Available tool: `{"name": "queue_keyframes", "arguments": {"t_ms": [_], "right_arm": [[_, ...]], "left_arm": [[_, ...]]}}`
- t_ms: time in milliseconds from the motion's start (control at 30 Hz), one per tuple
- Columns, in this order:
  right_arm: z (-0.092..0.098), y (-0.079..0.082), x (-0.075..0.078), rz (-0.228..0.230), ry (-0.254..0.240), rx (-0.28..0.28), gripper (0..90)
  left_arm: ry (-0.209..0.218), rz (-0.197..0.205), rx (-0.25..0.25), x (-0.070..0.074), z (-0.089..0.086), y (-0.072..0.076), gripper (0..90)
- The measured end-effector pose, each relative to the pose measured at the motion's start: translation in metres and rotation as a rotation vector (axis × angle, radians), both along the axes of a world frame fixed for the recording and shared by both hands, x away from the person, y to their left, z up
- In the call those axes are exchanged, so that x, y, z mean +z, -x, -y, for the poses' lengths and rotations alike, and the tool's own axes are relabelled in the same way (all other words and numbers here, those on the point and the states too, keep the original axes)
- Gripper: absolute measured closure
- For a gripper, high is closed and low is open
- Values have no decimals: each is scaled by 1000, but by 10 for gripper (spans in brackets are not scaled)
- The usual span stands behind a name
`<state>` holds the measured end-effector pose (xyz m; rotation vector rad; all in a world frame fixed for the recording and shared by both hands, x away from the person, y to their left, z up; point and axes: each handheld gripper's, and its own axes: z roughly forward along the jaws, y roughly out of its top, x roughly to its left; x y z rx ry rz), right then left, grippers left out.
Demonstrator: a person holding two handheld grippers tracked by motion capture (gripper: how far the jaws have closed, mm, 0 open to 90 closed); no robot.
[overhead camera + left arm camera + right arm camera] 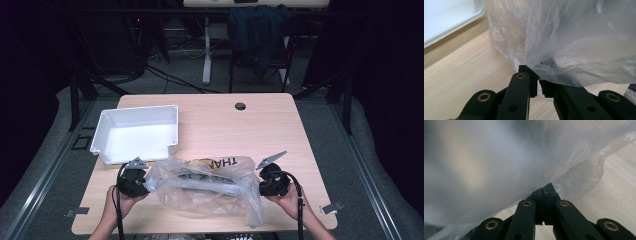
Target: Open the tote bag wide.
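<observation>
Here, a clear plastic bag (pixel 205 187) lies crumpled on the near part of the wooden table (pixel 260 125), stretched between both grippers. Left gripper (pixel 145 186) at the bag's left end, jaws closed to a narrow slit, film pinched at the tips; in the left gripper view the bag (pixel 574 45) billows up and over the jaw tips. Right gripper (pixel 260 187) at the bag's right end, jaws fully together, film (pixel 499 165) draped over them and caught at the tips. Dark contents and yellow lettering show through the plastic. White tray (pixel 107 131) sits just behind the bag, toward the table's left, near the left gripper.
</observation>
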<state>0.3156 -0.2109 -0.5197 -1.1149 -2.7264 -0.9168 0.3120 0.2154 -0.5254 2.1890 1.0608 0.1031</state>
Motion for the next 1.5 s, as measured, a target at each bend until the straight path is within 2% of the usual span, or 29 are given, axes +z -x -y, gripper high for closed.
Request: {"name": "queue_keyframes", "arguments": {"t_ms": [33,167,233,300,333,500,567,633,667,700,733,767,833,933,1000,1033,1067,1167,1200,1233,1267,1300,1333,1367,1400,1433,1500], "right_arm": [[-2,-1,-4,-23,12,3,896],[-5,1,-8,-38,65,24,896],[-7,2,-9,-13,105,24,896],[-9,0,-11,-8,117,19,896],[-9,-3,-12,4,139,15,895],[-11,-18,-17,24,156,-28,894],[-10,-19,-19,25,157,-47,881],[-8,-20,-17,43,191,-45,808],[-6,-20,-15,45,196,-49,729],[-6,-20,-15,45,196,-49,729],[2,-21,-9,58,150,-85,579],[5,-21,-5,61,156,-91,538],[15,-18,3,70,115,-107,455],[27,-10,15,104,98,-125,361],[30,-7,19,115,83,-123,329],[35,-1,26,136,64,-115,277],[35,2,30,143,55,-107,262],[32,8,34,167,36,-82,255],[27,11,35,171,35,-37,259],[23,14,35,180,37,-22,266],[23,14,35,180,37,-22,266],[19,16,34,198,46,-13,294],[15,19,34,228,35,-10,411],[13,20,34,235,26,-4,499],[12,20,34,243,26,-7,553],[12,19,33,250,0,-6,648],[13,15,31,247,-29,-8,751]], "left_arm": [[-9,-3,-12,-1,1,-1,862],[-25,-22,-46,-3,5,0,861],[-43,-22,-58,-4,8,1,860],[-46,-23,-65,-5,9,-1,859],[-40,-30,-61,-5,10,-1,858],[-60,-26,-70,-10,17,-5,855],[-76,-23,-74,-13,25,-6,855],[-89,-10,-67,-14,28,-6,851],[-89,-10,-67,-14,28,-6,851],[-91,-8,-67,-15,28,-6,851],[-87,-6,-61,-15,27,-7,848],[-82,-8,-60,-15,26,-7,847],[-92,0,-62,-15,25,-8,845],[-92,8,-55,-14,25,-7,844],[-94,12,-58,-14,25,-6,843],[-96,17,-56,-13,26,-6,840],[-99,21,-56,-13,26,-6,838],[-97,15,-52,-14,26,-8,836],[-98,16,-53,-14,26,-9,834],[-99,17,-51,-14,26,-9,832],[-102,16,-50,-14,26,-9,832],[-101,18,-50,-14,26,-9,830],[-102,21,-51,-13,26,-9,826],[-101,23,-50,-13,26,-8,821],[-98,23,-47,-12,26,-8,814],[-95,22,-47,-11,26,-8,798],[-90,22,-48,-9,25,-8,755]]}}
